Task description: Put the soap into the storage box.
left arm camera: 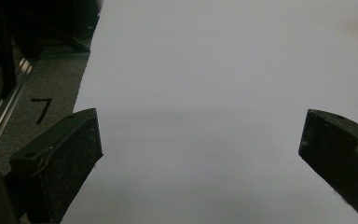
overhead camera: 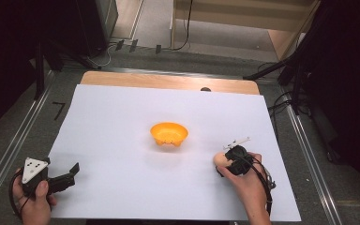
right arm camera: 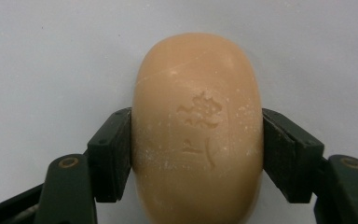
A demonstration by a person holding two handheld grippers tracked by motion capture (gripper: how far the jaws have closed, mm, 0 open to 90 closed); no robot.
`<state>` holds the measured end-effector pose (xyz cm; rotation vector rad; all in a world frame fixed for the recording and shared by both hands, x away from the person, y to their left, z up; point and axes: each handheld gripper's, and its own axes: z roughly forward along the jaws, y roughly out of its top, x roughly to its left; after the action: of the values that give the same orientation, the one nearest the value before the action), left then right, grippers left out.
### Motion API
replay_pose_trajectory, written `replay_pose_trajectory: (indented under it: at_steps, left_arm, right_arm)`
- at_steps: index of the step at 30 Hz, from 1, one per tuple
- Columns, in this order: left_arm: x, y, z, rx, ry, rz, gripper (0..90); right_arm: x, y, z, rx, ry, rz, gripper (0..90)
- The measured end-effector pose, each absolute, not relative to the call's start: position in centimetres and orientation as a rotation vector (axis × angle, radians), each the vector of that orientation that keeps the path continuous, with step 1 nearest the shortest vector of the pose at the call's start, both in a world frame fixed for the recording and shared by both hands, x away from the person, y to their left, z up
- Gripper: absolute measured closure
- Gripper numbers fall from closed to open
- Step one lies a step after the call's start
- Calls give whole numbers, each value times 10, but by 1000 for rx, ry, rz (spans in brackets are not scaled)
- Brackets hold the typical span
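Firmly clamped by the right gripper on both sides: soap (stamped, tan), right of and nearer than the orange bowl. Spread wide and empty, far left of bowl: left gripper.

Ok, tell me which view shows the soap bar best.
The right gripper view: the soap bar sits close up between the jaws, its stamped mark plain. The high view shows a small pale part beside the right gripper.
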<state>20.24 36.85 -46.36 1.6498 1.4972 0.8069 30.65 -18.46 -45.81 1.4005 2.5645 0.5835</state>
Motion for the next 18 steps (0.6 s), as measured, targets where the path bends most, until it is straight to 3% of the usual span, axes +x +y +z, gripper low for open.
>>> replay_pose_trajectory:
  at_steps: [18]
  left_arm:
    - [202, 369, -463, 1642, 1493, 808, 0]
  right_arm:
    - [323, -188, -436, 1160, 2656, 643, 333]
